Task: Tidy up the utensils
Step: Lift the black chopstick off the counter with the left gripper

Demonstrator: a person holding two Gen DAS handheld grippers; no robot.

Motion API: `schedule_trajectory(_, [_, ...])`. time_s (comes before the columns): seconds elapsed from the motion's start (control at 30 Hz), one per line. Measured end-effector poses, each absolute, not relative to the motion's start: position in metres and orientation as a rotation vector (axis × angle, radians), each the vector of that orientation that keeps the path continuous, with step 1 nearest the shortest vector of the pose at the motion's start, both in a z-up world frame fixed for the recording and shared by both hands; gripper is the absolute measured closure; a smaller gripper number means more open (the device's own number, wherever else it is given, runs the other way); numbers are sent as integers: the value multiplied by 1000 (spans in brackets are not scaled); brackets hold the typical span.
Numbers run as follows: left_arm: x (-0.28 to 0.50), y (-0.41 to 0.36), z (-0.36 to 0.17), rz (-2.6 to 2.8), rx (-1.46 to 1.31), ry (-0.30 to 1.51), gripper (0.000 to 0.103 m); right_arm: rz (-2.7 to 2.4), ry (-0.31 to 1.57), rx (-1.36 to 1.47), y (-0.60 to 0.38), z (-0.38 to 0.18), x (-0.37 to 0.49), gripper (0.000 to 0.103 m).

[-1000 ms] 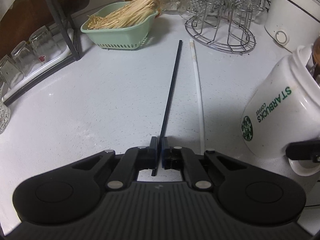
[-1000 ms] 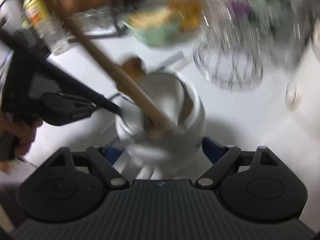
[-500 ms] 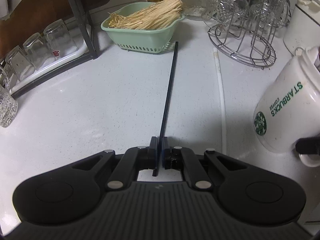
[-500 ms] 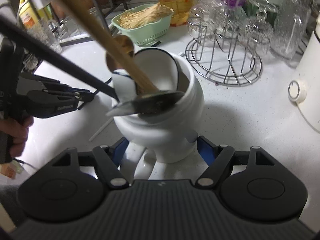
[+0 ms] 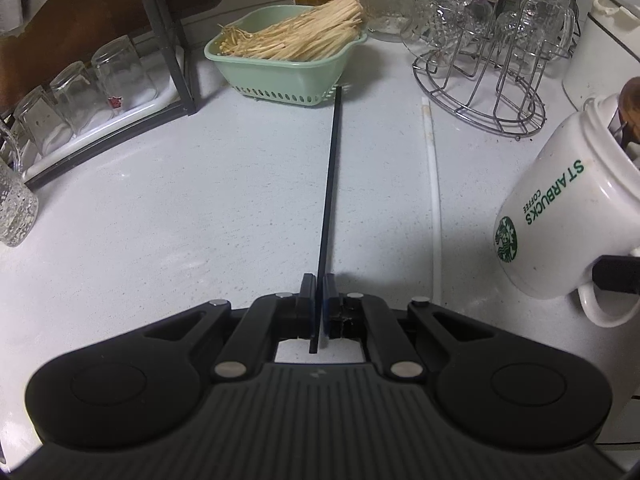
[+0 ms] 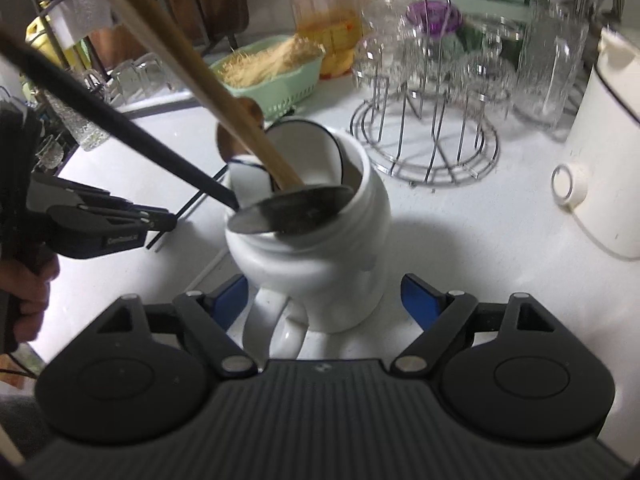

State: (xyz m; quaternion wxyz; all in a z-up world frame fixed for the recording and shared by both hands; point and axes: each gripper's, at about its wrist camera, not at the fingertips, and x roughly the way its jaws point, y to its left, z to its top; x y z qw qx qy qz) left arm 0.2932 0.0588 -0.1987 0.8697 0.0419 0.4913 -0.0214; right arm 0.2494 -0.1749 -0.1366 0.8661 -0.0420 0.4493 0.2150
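While we steady the holder, we line up the next utensil:

Left gripper: our jaws are pinched on the thin black chopstick near its end, so the long shaft juts forward over the speckled white counter; it sits clear of the mug, not yet dropped in.

Right gripper: our blue-padded jaws stand wide around the white ceramic mug, tilted; whether the pads press it we cannot tell; the lean likely opens its mouth for loading.

Mug contents: a wooden-handled spoon, a black-handled metal spoon.

White chopstick: flat on the counter, between black chopstick and mug.

Writing: "STARBUCKS COFFEE" in green, with the round logo.
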Motion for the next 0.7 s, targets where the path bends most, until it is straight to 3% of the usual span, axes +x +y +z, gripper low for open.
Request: schedule_trajectory(0.7, [200,74,-175,15,-122,1125,100,490,652,-200,-164,-129,238,13])
